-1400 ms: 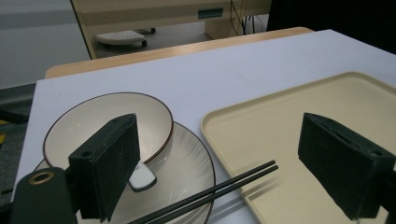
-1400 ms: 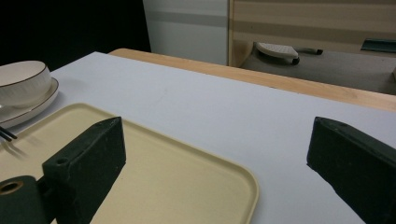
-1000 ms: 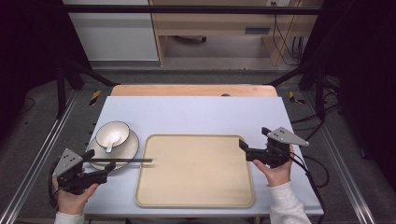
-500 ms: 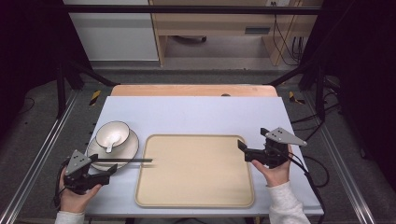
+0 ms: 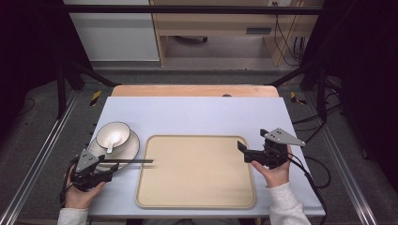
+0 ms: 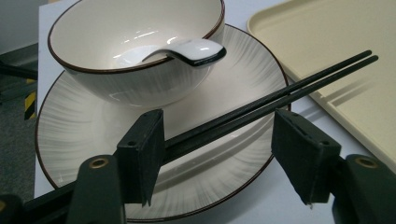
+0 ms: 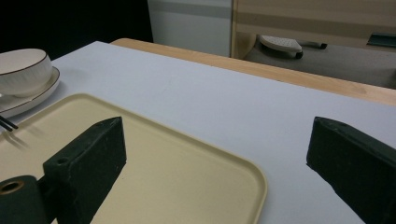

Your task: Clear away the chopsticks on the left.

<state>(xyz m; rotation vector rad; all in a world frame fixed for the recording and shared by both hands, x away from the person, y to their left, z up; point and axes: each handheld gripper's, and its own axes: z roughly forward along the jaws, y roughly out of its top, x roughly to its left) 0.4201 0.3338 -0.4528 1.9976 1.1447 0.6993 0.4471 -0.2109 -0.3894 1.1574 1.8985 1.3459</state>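
Note:
A pair of black chopsticks [image 5: 131,161] lies across the front rim of a white plate [image 5: 131,149], tips reaching onto the left edge of a beige tray [image 5: 197,173]. On the plate stands a white bowl [image 5: 113,133] holding a white spoon [image 5: 111,140]. My left gripper [image 5: 109,169] is open at the plate's near-left side. In the left gripper view the chopsticks [image 6: 289,91] pass between the open jaws, close beside the left one, with the bowl [image 6: 116,88] behind. My right gripper [image 5: 243,151] hangs open and empty over the tray's right edge [image 7: 163,163].
The white tabletop [image 5: 197,115] ends at a wooden strip [image 5: 192,90] on the far side. Metal frame rails [image 5: 42,154] run along both sides. A cable [image 5: 314,168] trails from the right gripper toward the table's right edge.
My left gripper has slid a little to the right along the chopsticks' handle ends. The chopsticks, dishes and right gripper stay where they were.

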